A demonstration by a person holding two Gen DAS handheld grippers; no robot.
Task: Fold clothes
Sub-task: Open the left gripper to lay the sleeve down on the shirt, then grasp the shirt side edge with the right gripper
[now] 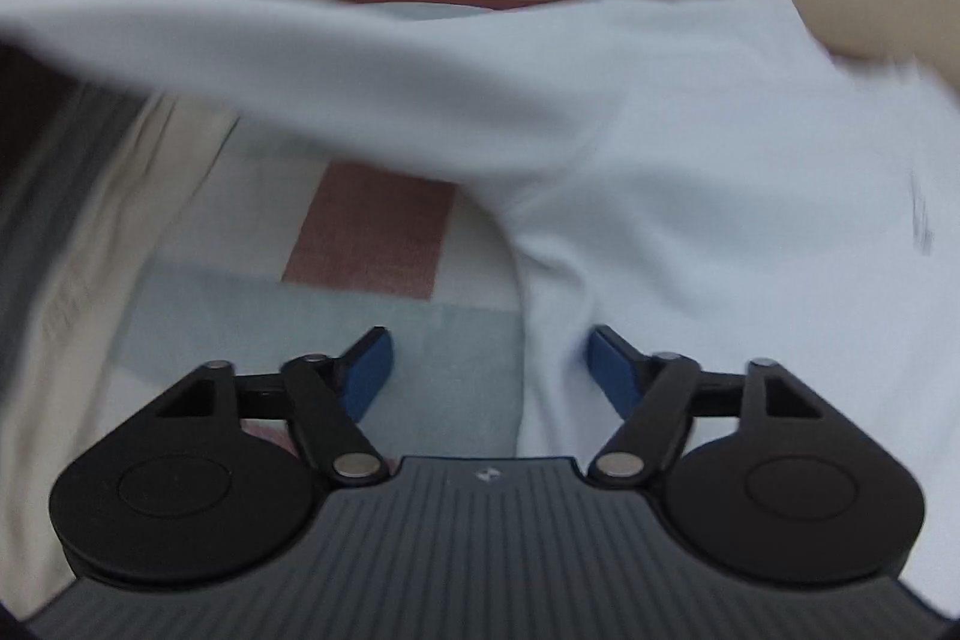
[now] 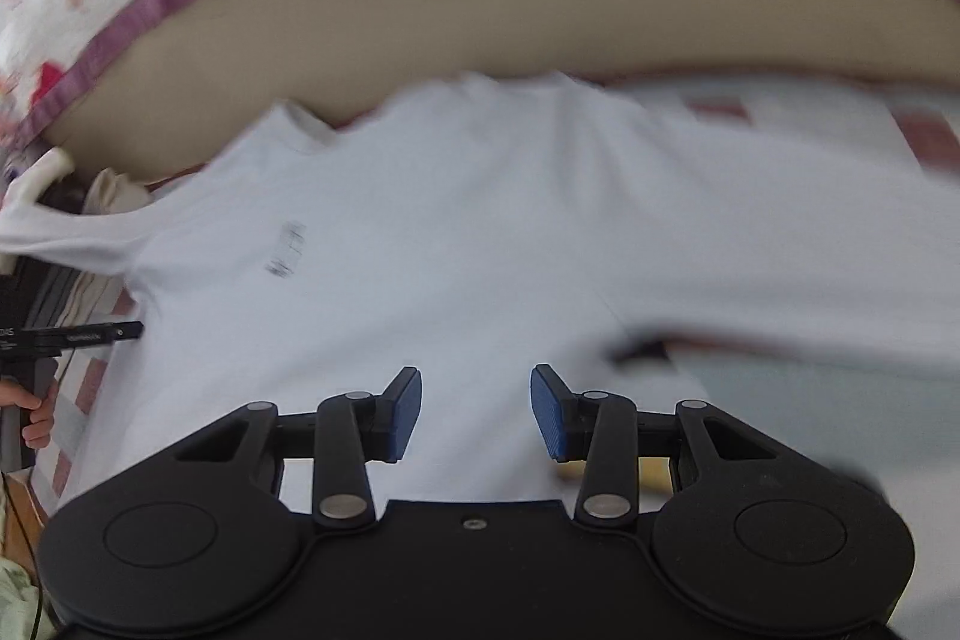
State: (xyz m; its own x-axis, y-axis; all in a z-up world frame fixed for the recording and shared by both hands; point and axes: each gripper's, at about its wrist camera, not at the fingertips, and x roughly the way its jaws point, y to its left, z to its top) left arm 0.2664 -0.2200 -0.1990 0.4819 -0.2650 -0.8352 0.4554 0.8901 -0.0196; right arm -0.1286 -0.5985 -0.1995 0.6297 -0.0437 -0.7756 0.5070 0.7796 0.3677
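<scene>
Across the checked bedspread [image 1: 372,226] a pale, near-white shirt [image 2: 456,244] lies spread wide, chest side up with a small dark print [image 2: 287,250] showing, one long sleeve [image 1: 252,58] stretched out to the left and another reaching off to the right in the right wrist view. No crease or doubled layer shows on the body of the shirt, so as it lies it is open and flat, not folded; both pictures are blurred, so fine wrinkles cannot be judged. Left gripper [image 1: 489,367] hovers at the shirt's lower edge with its jaws wide apart, holding nothing. Right gripper [image 2: 475,412] hangs over the lower body of the shirt, jaws likewise apart and empty. By this look, sleeves and body are all left to fold
</scene>
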